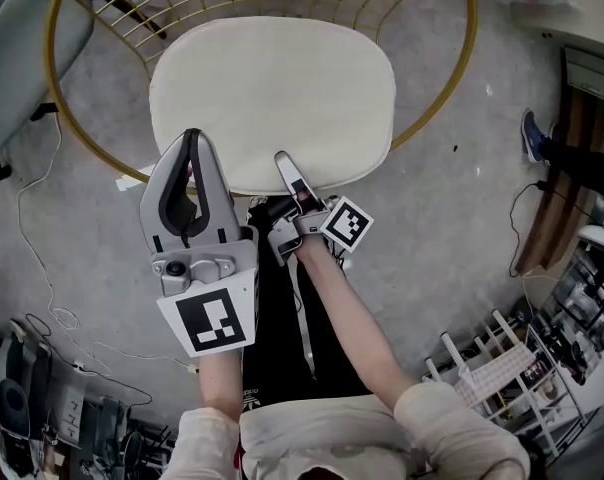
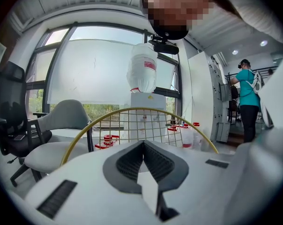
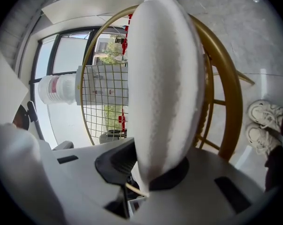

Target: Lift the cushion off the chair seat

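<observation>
A cream cushion (image 1: 272, 98) lies on the seat of a round gold wire chair (image 1: 462, 78). My right gripper (image 1: 285, 160) is at the cushion's front edge, slightly right of the middle. In the right gripper view the cushion (image 3: 165, 78) stands edge-on between the jaws of that gripper (image 3: 144, 172), which pinch its rim. My left gripper (image 1: 192, 136) hovers over the front left edge of the cushion. In the left gripper view its pads (image 2: 142, 143) meet at the tips with nothing between them, and the gold chair back (image 2: 132, 111) rises beyond.
A grey chair (image 1: 22, 48) stands at the far left, with a black office chair (image 2: 15, 116) beside it. Cables (image 1: 42, 268) trail over the floor at the left. A white rack (image 1: 492, 368) stands at the lower right. White shoes (image 3: 265, 121) are on the floor by the chair.
</observation>
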Tool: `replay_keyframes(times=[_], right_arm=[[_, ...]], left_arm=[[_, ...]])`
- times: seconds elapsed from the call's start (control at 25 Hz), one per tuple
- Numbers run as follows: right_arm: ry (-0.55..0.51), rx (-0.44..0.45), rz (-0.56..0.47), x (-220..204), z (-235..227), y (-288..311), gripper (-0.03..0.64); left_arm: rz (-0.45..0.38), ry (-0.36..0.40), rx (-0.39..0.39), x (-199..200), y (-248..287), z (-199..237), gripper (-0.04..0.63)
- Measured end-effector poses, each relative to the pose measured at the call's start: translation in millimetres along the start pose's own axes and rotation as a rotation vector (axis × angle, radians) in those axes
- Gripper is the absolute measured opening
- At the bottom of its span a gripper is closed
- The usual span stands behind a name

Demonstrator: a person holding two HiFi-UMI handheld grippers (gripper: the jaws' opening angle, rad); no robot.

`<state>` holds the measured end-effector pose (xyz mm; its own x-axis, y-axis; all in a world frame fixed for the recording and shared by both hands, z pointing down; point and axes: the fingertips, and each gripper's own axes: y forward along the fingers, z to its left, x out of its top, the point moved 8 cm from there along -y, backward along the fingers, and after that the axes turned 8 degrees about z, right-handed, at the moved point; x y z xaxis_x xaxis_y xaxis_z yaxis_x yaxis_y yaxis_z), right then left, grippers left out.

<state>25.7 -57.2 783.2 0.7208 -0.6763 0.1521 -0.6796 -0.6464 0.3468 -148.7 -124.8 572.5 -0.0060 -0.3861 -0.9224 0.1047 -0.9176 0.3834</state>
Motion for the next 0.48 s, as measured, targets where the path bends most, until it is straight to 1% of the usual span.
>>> replay_keyframes(times=[0.2, 0.36, 0.48], right_arm=[[0.002, 0.0, 0.013, 1.7, 14.2, -1.8, 0.06], [-0.002, 0.01, 0.013, 1.1, 31.6, -3.4, 0.055], [-0.016, 0.014, 0.011, 2.4, 50.4, -5.8, 0.052]], left_arm=[[-0.001, 0.005, 0.022, 13.9, -2.8, 2.7, 0.014], [-0.011, -0.022, 0.026, 28.0, -5.5, 4.7, 0.014], [-0.002, 0.031, 0.032, 40.6, -6.5, 0.0, 0.014]])
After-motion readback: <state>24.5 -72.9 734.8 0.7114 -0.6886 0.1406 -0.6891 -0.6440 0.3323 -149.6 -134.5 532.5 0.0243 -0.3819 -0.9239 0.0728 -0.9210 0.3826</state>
